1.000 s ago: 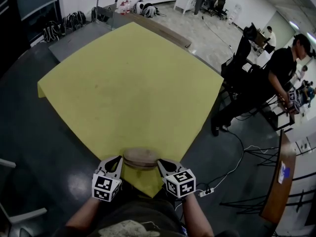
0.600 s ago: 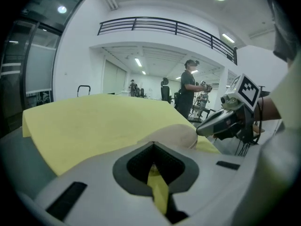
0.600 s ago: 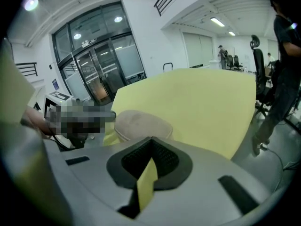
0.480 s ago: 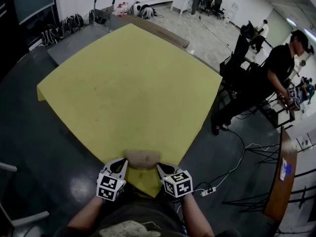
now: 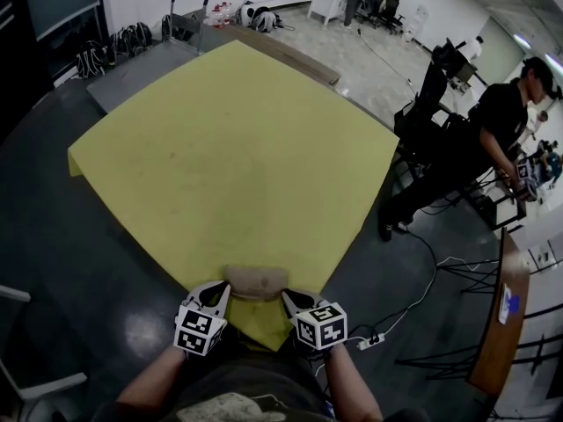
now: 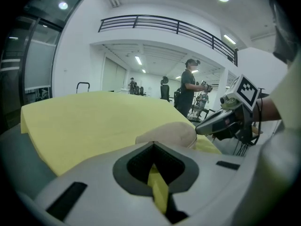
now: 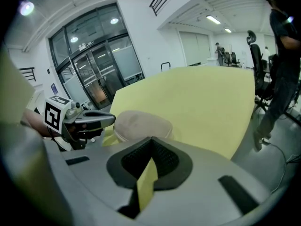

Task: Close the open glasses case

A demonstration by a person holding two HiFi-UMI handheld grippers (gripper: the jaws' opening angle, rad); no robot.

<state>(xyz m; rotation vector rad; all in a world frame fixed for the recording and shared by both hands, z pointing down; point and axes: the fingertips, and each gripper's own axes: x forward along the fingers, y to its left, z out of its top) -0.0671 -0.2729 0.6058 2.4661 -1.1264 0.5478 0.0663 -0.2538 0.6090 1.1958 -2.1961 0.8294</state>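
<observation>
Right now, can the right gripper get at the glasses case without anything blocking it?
Probably yes. The glasses case lies at the near edge of the yellow table, just left of the right gripper, with nothing between them. The left gripper sits on the case's other side, out of the way.

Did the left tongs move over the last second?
Yes, slightly. Judged against the near corner of the yellow table, the left tongs have edged right, closer to the glasses case.
</observation>
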